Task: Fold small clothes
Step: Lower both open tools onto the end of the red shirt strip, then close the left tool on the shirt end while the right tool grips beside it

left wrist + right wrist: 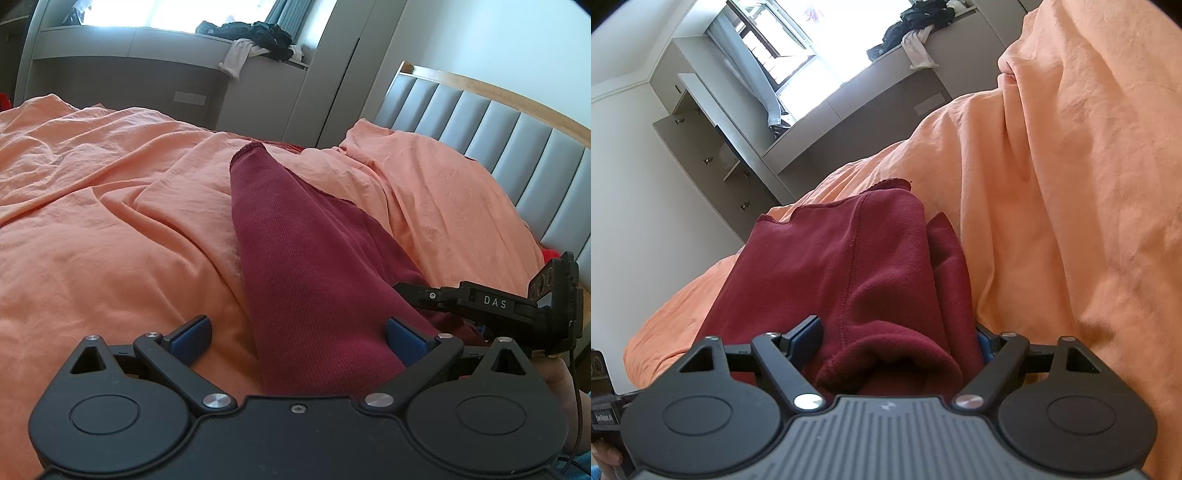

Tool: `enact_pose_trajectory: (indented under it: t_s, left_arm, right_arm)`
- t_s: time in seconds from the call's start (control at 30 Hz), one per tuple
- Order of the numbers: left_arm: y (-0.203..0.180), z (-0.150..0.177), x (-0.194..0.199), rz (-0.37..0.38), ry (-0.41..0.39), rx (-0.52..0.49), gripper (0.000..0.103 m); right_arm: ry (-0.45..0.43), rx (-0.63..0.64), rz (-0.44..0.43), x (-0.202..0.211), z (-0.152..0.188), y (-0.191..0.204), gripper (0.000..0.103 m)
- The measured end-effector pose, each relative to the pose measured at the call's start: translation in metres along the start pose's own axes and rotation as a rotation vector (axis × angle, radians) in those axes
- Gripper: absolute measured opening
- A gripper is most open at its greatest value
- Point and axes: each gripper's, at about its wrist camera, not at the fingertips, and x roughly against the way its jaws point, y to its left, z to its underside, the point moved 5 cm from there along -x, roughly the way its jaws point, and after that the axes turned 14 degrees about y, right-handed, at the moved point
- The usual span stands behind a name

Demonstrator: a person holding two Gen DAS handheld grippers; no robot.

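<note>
A dark red knit garment [295,258] lies in a long folded strip on the orange bed cover [110,221], running away from me toward its hemmed far end. My left gripper [297,338] stands open at the strip's near end, with the cloth between its blue pads and the right pad at the cloth's edge. My right gripper [410,291] shows from the side at the strip's right edge. In the right wrist view the garment [831,266] is seen with a seam and a rolled near end, which lies between the wide-open fingers of the right gripper [897,341].
A grey padded headboard [498,147] with a wooden rim stands at the right. A lump of bed cover [1089,184] rises beside the garment. Dark and white clothes [255,40] are heaped on the window ledge beyond the bed. A cabinet [713,147] stands by the window.
</note>
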Motion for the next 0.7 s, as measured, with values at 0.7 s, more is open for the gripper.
enact_pose_trajectory:
  t_s: [0.7]
  left_arm:
    - [-0.003,-0.002,-0.005,0.105,0.055,0.044,0.075]
  right_arm:
    - [-0.026,0.091,0.017,0.008,0.001,0.012,0.065]
